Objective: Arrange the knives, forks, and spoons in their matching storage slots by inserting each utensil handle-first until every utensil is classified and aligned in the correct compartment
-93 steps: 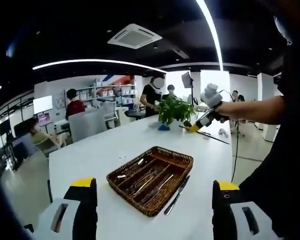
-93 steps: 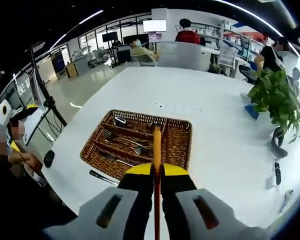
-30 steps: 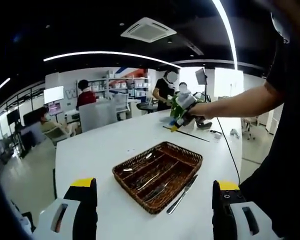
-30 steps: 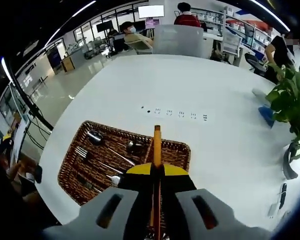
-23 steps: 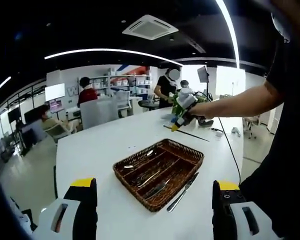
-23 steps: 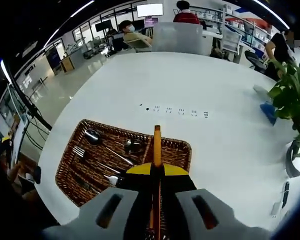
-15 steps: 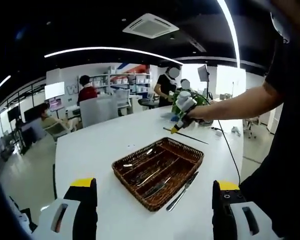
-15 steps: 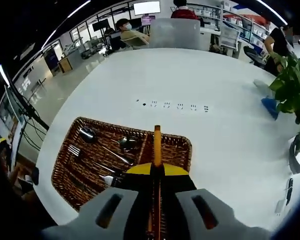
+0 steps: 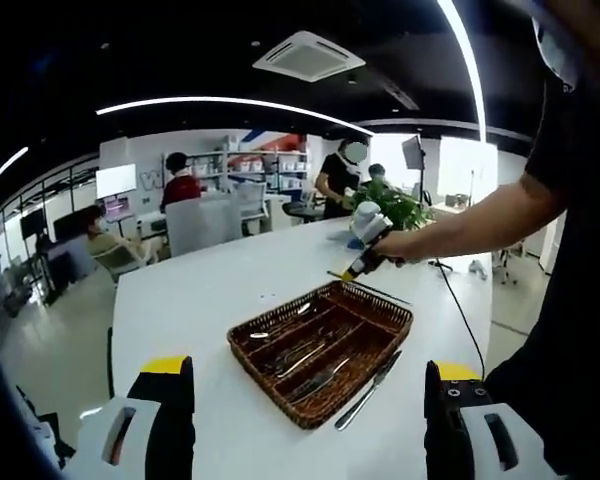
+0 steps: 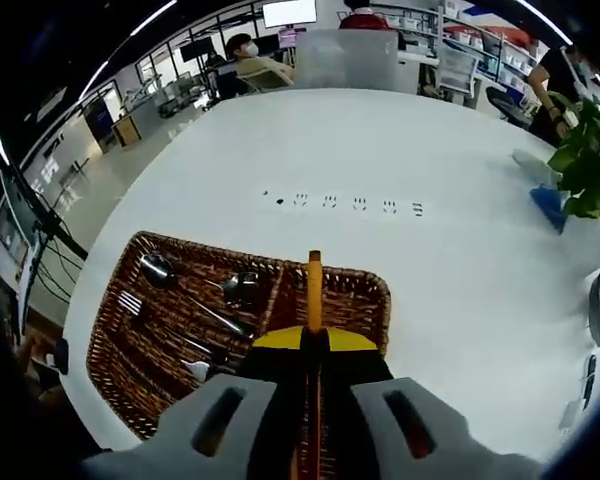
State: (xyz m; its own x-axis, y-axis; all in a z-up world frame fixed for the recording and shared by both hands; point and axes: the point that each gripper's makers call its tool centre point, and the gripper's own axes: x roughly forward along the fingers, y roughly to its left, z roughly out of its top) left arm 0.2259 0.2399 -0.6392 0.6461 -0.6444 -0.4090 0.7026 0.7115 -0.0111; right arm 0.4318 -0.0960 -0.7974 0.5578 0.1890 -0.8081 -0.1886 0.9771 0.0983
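A brown wicker basket [image 9: 372, 303] with long slots lies on the white table [image 9: 200, 300]; in the right gripper view the basket [image 10: 107, 352] holds two spoons [image 10: 156, 268] and a fork [image 10: 130, 302]. One knife [image 9: 368, 376] lies on the table along the basket's near side. My right gripper [image 10: 314, 340] is shut on an orange-handled utensil [image 10: 314, 285], handle pointing forward over the basket's right-hand slot. From the left gripper view that right gripper [image 9: 364, 263] hovers at the basket's far corner. My left gripper [image 9: 305, 420] is open and holds nothing, short of the basket.
A potted plant [image 10: 590, 160] stands at the table's far side, with a blue item [image 10: 545, 205] beside it. Small dark marks [image 10: 340, 203] dot the tabletop beyond the basket. A person's arm [image 9: 480, 220] reaches in from the right. People sit at desks in the background.
My right gripper has come down and closer over the basket's right slot with the utensil still held. The left gripper stays open and has hardly moved.
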